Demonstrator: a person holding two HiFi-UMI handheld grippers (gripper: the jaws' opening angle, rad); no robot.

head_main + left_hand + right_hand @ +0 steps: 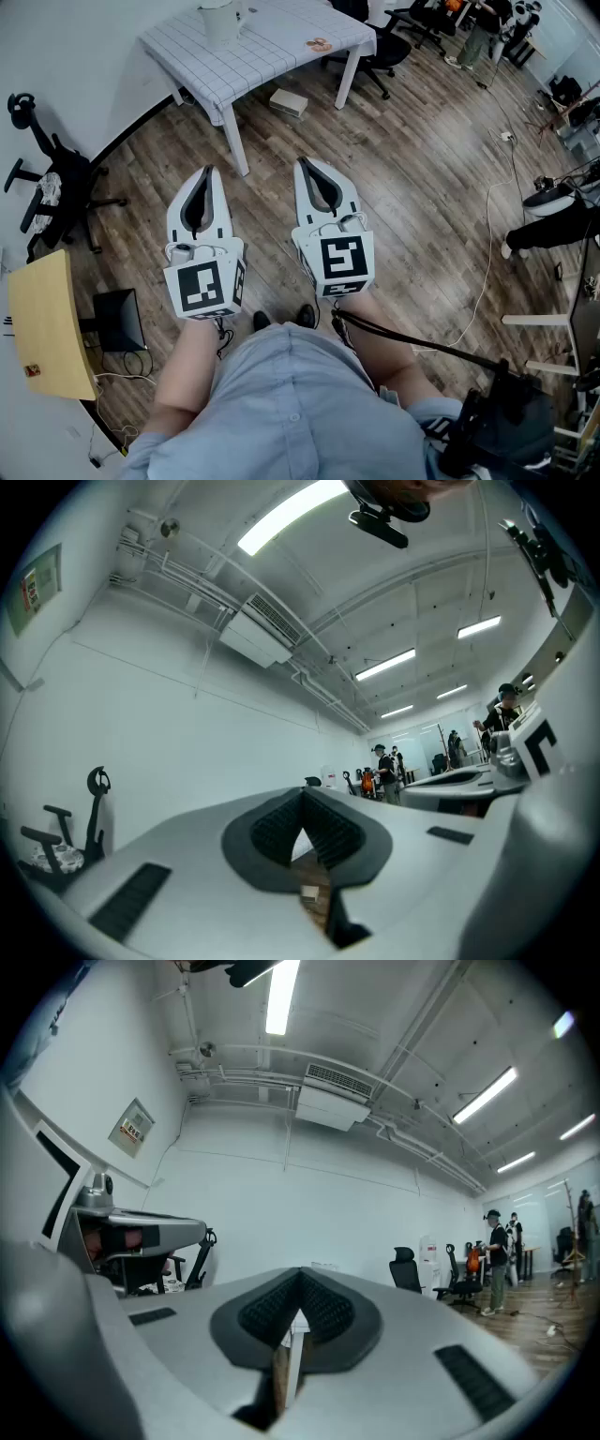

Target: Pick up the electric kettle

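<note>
The electric kettle (220,19) is seen at the far edge of the table (272,47), on its left end, cut off by the top of the head view. It is white and appears rigid. Its shell is judged to be smooth and likely to slip under a side pinch, so the handle, apparently on the side facing the table's middle, is judged the place to be gripped. Whether water is inside cannot be told, so some weight and a tendency to swing should be allowed for. Whether a base is under it cannot be made out.

The left gripper (208,172) and the right gripper (302,164) are held level side by side, well short of the table. Both are clenched with the tips met and nothing is caught between them.

The table is covered by a white checked cloth, which may be dragged if the kettle is slid. A small orange item (319,43) is seen near the table's right edge and a flat box (289,102) beneath it. A wooden floor (422,187) is spread around the table, with office chairs (384,47) beyond it and a cable (487,262) trailed to its right.
</note>
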